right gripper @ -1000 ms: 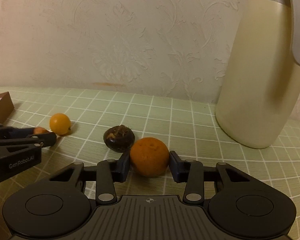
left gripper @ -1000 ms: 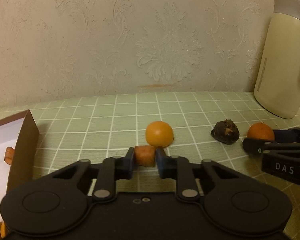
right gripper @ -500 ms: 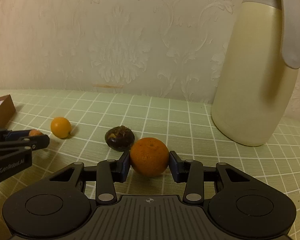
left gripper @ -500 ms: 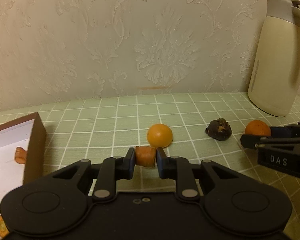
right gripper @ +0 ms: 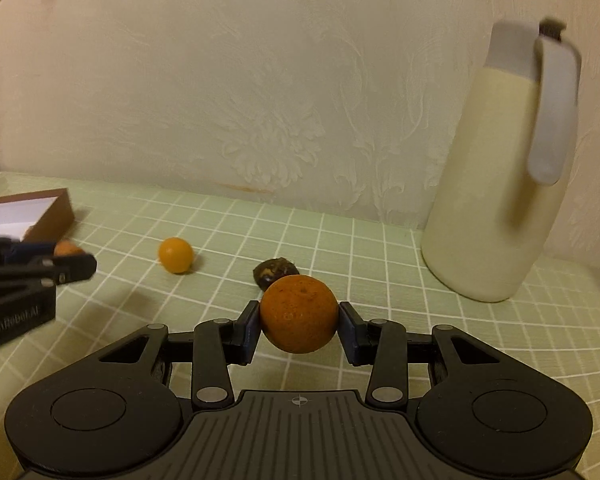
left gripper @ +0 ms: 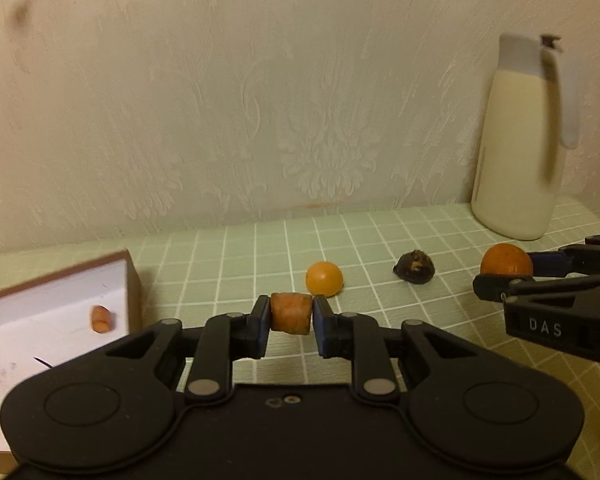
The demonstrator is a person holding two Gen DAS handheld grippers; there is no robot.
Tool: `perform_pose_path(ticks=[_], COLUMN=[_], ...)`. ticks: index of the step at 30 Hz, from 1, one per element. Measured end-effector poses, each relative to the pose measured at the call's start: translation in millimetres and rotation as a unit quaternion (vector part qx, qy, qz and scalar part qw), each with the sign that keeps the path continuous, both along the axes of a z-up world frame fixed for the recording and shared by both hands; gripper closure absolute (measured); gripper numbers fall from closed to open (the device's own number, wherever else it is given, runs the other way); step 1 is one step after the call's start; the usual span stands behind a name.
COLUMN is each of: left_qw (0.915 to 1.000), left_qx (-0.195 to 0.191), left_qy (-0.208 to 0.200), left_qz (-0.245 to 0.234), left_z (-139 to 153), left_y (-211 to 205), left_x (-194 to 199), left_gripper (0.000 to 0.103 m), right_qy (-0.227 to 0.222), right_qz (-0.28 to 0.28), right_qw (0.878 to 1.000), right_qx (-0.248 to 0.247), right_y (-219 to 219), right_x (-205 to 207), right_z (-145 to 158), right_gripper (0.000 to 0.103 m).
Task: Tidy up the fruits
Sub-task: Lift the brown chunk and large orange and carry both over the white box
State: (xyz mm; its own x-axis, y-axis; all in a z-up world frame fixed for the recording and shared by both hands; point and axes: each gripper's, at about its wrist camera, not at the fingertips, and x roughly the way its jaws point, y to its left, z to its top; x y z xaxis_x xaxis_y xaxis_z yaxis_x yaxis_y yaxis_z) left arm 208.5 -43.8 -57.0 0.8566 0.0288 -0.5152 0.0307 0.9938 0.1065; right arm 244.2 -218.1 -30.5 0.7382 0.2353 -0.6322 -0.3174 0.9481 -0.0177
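left gripper (left gripper: 291, 314) clamps a carrot chunk (left gripper: 291, 313), right gripper (right gripper: 299, 320) an orange (right gripper: 298, 313); small yellow fruit (left gripper: 324, 278), dark fruit (left gripper: 414, 266), jug (left gripper: 518, 160), box (left gripper: 60, 304) around.

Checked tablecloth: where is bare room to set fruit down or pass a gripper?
Bare green checked tablecloth lies along the wall, between the brown white-lined box and the cream thermos jug. It is crowded mid-table around the small yellow-orange round fruit and dark wrinkled fruit.
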Motion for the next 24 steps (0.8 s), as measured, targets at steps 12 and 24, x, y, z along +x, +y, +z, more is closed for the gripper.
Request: perform_pose_path(ticks=[12, 24], left_qw=[0.9998, 0.9972], left_qx=[0.009, 0.03], left_qy=[-0.02, -0.048], left_qz=[-0.002, 0.05], left_z=[25, 47], left_y=[15, 57], left_x=[-68, -143], left_gripper=[0.091, 0.091], right_qy=[-0.02, -0.039], right_qz=[0.027, 0.105], right_qw=[0.999, 0.993], right_qx=[0.009, 0.038], right_y=[7, 58], right_x=[-61, -122], right_z=[44, 78], right_gripper=[0.062, 0.062])
